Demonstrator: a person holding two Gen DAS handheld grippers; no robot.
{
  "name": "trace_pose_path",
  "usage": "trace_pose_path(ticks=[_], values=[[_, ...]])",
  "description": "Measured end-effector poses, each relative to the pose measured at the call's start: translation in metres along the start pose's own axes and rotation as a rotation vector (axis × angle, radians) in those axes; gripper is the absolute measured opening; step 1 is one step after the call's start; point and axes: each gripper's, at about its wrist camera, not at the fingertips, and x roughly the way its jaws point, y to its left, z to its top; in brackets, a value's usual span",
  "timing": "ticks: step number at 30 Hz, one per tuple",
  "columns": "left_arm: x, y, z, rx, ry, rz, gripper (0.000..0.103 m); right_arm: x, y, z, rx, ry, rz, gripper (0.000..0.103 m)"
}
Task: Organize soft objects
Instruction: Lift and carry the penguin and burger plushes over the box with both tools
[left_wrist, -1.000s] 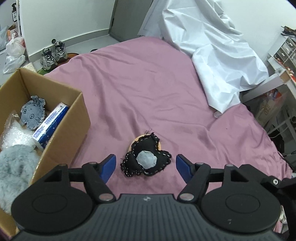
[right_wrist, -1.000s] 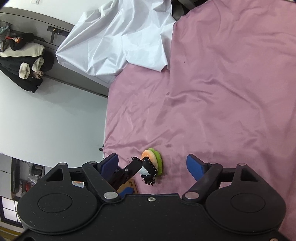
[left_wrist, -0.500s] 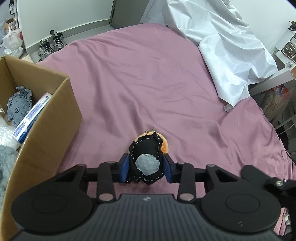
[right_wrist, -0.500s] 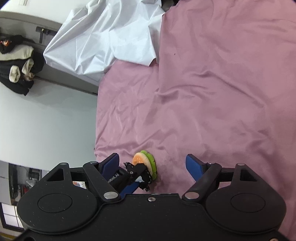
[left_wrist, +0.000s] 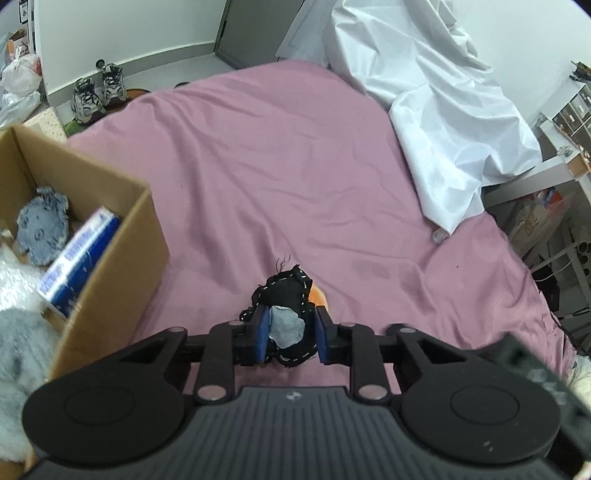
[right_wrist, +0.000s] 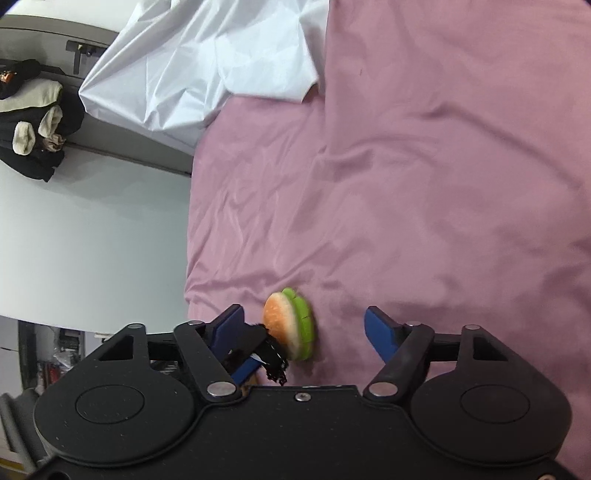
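Note:
A black felt toy (left_wrist: 286, 288) with white stitching and a grey patch is squeezed between the blue pads of my left gripper (left_wrist: 290, 326), whose jaws are still closing on it. Behind it peeks the orange bun of a small plush burger (left_wrist: 318, 296). In the right wrist view that burger (right_wrist: 291, 325), orange with a green layer, stands on edge on the pink bedsheet (right_wrist: 443, 184). My right gripper (right_wrist: 303, 317) straddles it with closing jaws, and the pads are clear of it. The left gripper's finger and the black toy (right_wrist: 275, 363) show just left of the burger.
An open cardboard box (left_wrist: 110, 266) stands at the left on the bed, holding a blue-grey soft toy (left_wrist: 42, 229), a blue carton (left_wrist: 79, 258) and grey fluffy fabric (left_wrist: 18, 343). A crumpled white sheet (left_wrist: 424, 92) covers the far right. Shoes (left_wrist: 92, 92) lie on the floor beyond.
The left jaws closed from wide open onto the black toy, bunching it up. The right gripper sank closer to the burger and its jaws narrowed a little.

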Motion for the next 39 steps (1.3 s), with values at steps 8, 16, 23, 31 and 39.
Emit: trace_pose_path(ticks=[8,16,23,31,39], values=[[-0.015,0.013,0.015,-0.014,-0.036,0.006,0.022,0.028,-0.006,-0.011,0.04,0.03,-0.005,0.065],[-0.021,0.021,0.023,-0.025,-0.037,-0.006,0.022,0.046,0.001,-0.013,0.018,0.035,0.02,0.065],[-0.024,0.027,0.025,-0.045,-0.039,0.017,0.022,0.052,0.003,-0.014,-0.012,0.044,-0.002,0.024],[-0.046,0.033,0.021,-0.065,-0.057,0.007,0.022,0.024,0.018,-0.025,-0.076,0.01,-0.007,0.016],[-0.079,0.035,0.017,-0.067,-0.086,-0.02,0.022,-0.014,0.033,-0.035,-0.119,-0.024,-0.032,0.016]])
